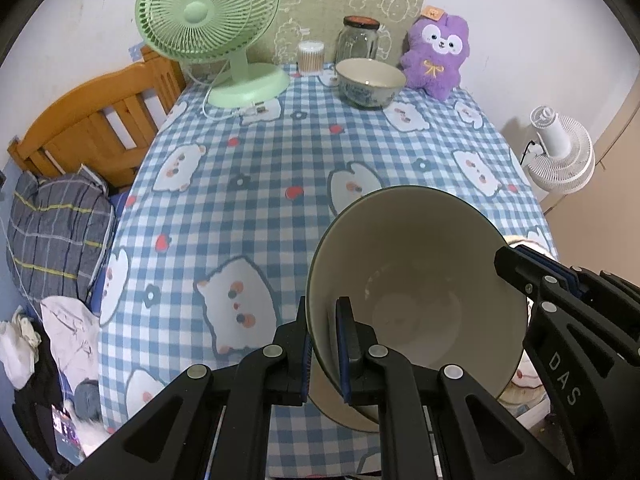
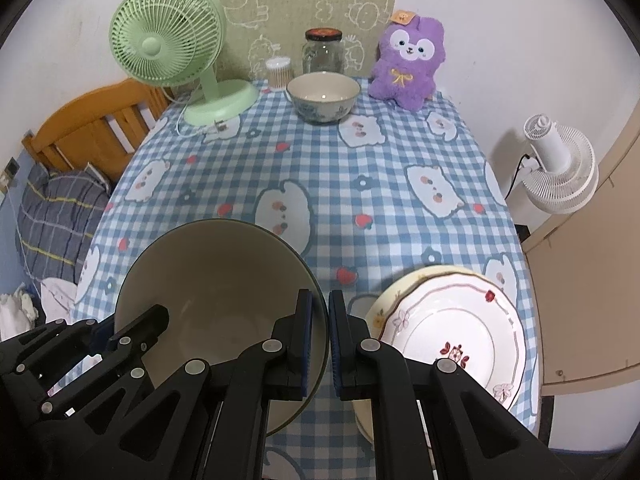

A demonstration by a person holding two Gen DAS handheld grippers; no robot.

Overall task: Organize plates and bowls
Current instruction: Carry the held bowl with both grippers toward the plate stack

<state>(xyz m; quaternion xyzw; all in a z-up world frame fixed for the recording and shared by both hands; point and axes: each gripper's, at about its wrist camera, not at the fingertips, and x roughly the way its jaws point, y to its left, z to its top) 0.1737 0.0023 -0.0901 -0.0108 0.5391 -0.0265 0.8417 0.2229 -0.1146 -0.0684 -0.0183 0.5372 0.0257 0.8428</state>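
Both fingers (image 1: 323,350) (image 2: 320,344) clamp bowl (image 1: 416,280) rim over checked tablecloth (image 1: 260,168); bed (image 1: 92,128) beside.

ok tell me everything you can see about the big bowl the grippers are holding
The big bowl is wide and deep, cream inside with a thin dark rim, glazed ceramic by its look, and empty. It sits tilted above the checked tablecloth. Both the left gripper and the right gripper pinch opposite rim edges.
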